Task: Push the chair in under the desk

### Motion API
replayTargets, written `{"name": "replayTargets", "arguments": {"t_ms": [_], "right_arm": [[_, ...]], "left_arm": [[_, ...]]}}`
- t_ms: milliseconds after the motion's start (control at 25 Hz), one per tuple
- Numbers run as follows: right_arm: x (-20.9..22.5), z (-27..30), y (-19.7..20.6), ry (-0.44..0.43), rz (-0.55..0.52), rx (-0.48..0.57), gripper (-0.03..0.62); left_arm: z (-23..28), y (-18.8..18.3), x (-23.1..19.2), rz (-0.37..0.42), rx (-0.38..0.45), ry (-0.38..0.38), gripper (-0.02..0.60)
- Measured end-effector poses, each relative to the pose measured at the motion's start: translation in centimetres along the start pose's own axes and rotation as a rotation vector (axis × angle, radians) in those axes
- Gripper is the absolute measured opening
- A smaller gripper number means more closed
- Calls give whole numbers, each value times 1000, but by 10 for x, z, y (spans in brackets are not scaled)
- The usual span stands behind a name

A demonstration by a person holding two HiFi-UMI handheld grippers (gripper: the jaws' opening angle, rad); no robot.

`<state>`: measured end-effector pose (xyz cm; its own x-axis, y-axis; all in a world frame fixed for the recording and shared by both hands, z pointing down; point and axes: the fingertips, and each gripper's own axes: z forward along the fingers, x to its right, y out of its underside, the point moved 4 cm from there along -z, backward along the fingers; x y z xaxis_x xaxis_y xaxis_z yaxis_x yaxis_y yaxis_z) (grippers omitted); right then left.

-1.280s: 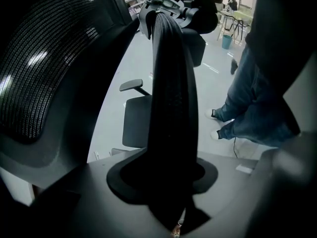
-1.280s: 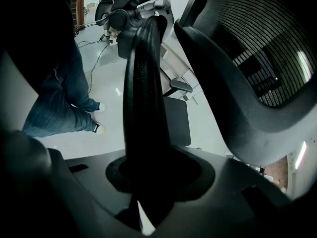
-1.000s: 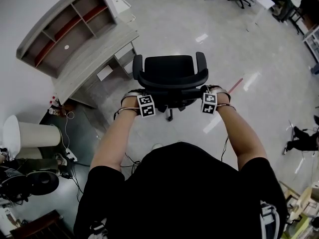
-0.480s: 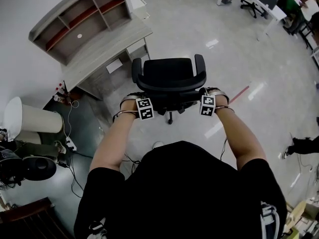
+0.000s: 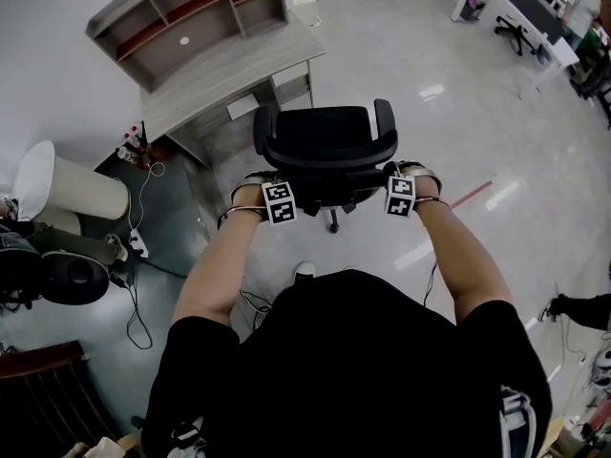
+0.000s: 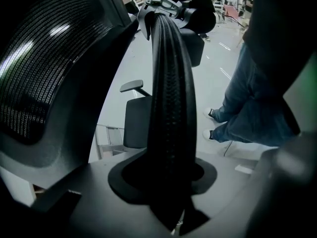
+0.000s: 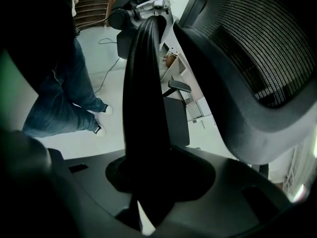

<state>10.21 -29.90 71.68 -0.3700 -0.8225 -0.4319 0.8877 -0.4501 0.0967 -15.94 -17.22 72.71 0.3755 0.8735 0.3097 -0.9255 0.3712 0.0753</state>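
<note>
The chair stood on the floor just in front of the desk, not yet under it. I judged it fairly heavy but free-rolling and apt to swivel. Its mesh back looked soft and its frame stiff, so the back's rim, on both sides, seemed the place to hold. The left tongs and right tongs were each clenched on that rim. I counted one chair, one desk and two tongs.

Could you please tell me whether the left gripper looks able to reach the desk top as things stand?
Probably not. The left gripper is clamped on the backrest of the chair, and the desk stands well ahead to the left, with the chair and bare floor between.
</note>
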Motion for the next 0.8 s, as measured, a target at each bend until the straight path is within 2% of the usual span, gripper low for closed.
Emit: {"name": "replayTargets", "arguments": {"t_ms": [800], "right_arm": [[9, 19, -119, -21, -198, 99, 126]], "left_arm": [[-24, 109, 52, -207, -67, -28, 130]]}}
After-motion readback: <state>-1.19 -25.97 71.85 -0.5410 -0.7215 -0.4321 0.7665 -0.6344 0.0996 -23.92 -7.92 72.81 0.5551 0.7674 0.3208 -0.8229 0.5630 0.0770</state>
